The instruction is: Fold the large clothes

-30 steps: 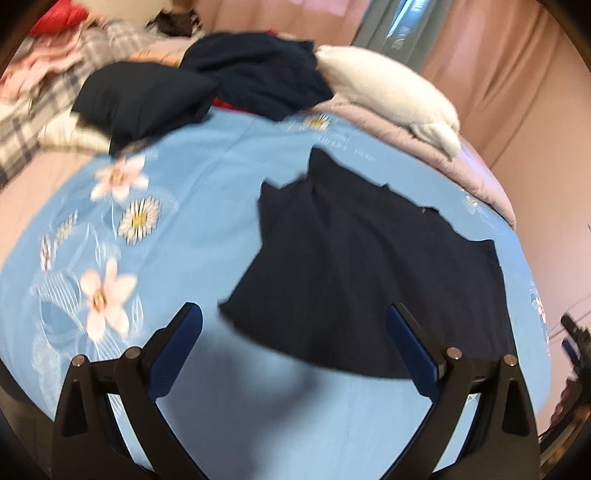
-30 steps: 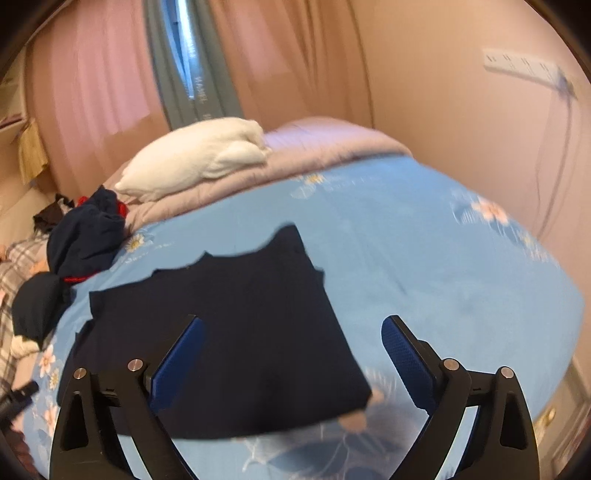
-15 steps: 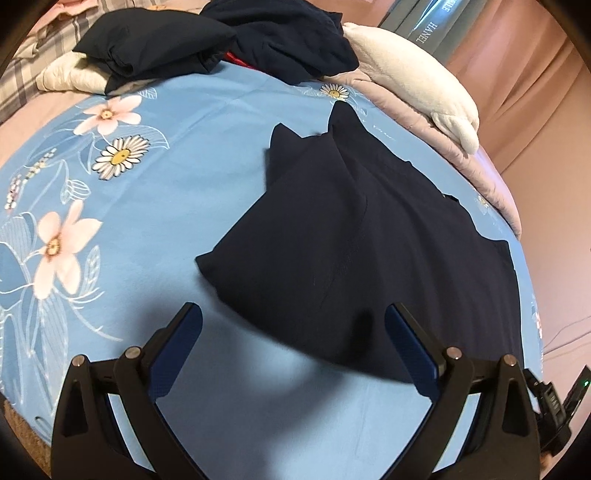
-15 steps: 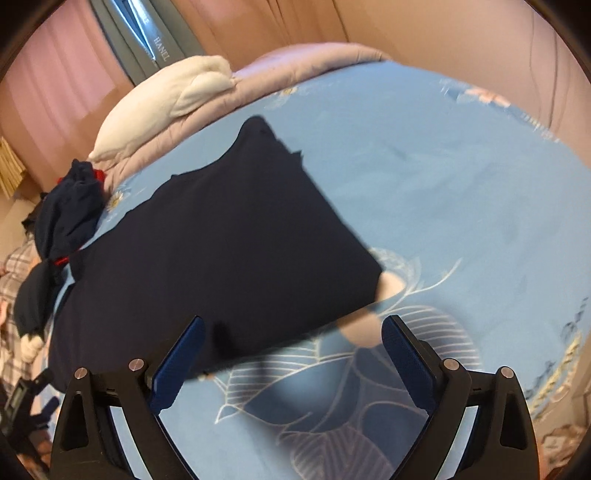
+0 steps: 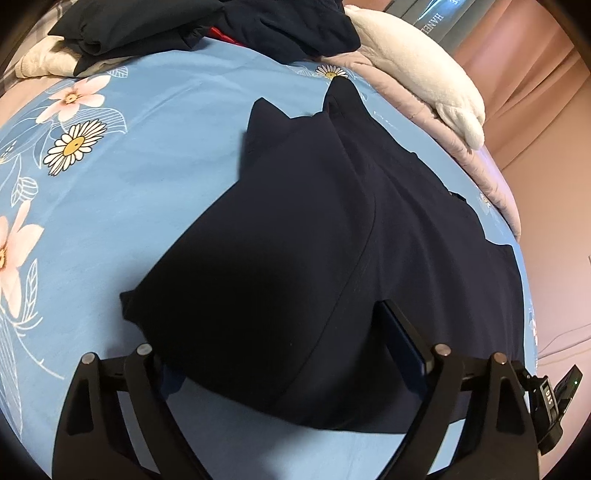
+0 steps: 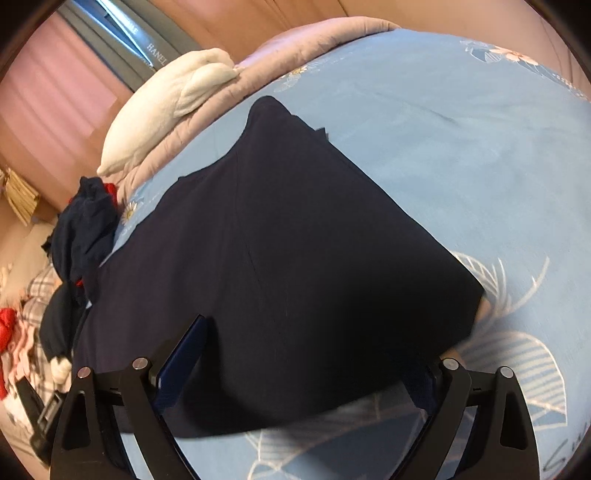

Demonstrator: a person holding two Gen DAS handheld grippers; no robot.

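A large dark navy garment point(image 5: 314, 240) lies partly folded on the blue flowered bedsheet point(image 5: 147, 122); it also fills the middle of the right wrist view point(image 6: 288, 258). My left gripper point(image 5: 280, 343) is open, low over the garment's near left edge; its left finger is hidden under the cloth, its right finger point(image 5: 402, 339) rests on top. My right gripper point(image 6: 303, 354) is open at the garment's near right edge, left finger point(image 6: 181, 354) on the cloth, right finger mostly hidden behind the corner.
A pile of dark clothes point(image 5: 258, 22) and a white pillow point(image 5: 424, 70) lie at the head of the bed, on a pink quilt point(image 6: 314, 44). More clothes point(image 6: 22, 332) sit at the left. Bare sheet point(image 6: 480, 166) lies right of the garment.
Both grippers have dropped and moved forward to the garment's near edge, which now lies between their open fingers. The garment itself has not shifted.
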